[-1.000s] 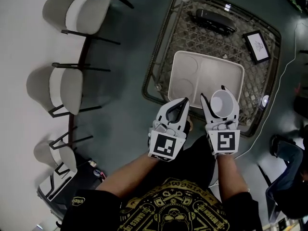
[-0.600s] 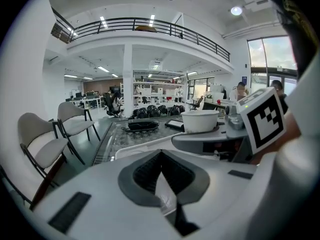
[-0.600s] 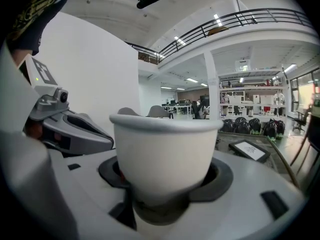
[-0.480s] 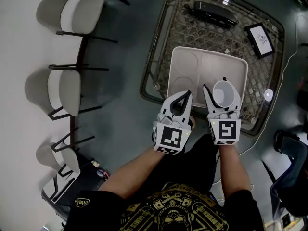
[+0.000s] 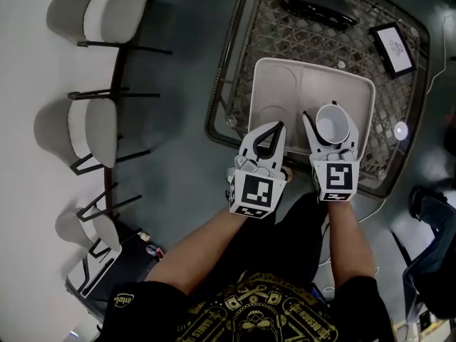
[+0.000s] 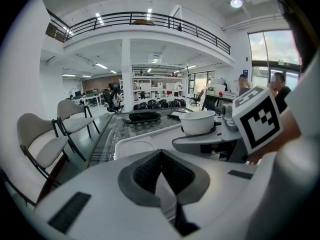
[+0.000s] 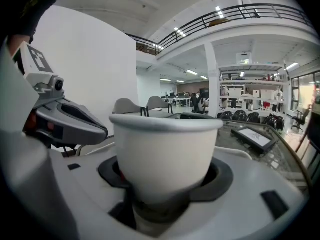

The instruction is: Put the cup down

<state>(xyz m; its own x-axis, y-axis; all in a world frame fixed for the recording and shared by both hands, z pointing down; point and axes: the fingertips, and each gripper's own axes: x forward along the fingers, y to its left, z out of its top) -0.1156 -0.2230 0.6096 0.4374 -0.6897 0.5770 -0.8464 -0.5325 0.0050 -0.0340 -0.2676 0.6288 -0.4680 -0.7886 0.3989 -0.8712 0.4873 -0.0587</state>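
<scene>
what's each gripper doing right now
Left gripper: fingers closed, nothing between them.
Right gripper: closed on the white cup.

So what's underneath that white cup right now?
The tray lies below the cup, on the woven table. The right gripper clamps the cup's lower part, covering its base, so contact with the tray can't be seen.

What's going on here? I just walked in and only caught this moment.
A person holds a two-jaw gripper in each hand over a white tray on a woven-top table. The right gripper is closed on a white cup, upright with its mouth up, above the tray's right half. It does not look set down yet. The left gripper is shut and empty, beside it over the tray's near edge.
</scene>
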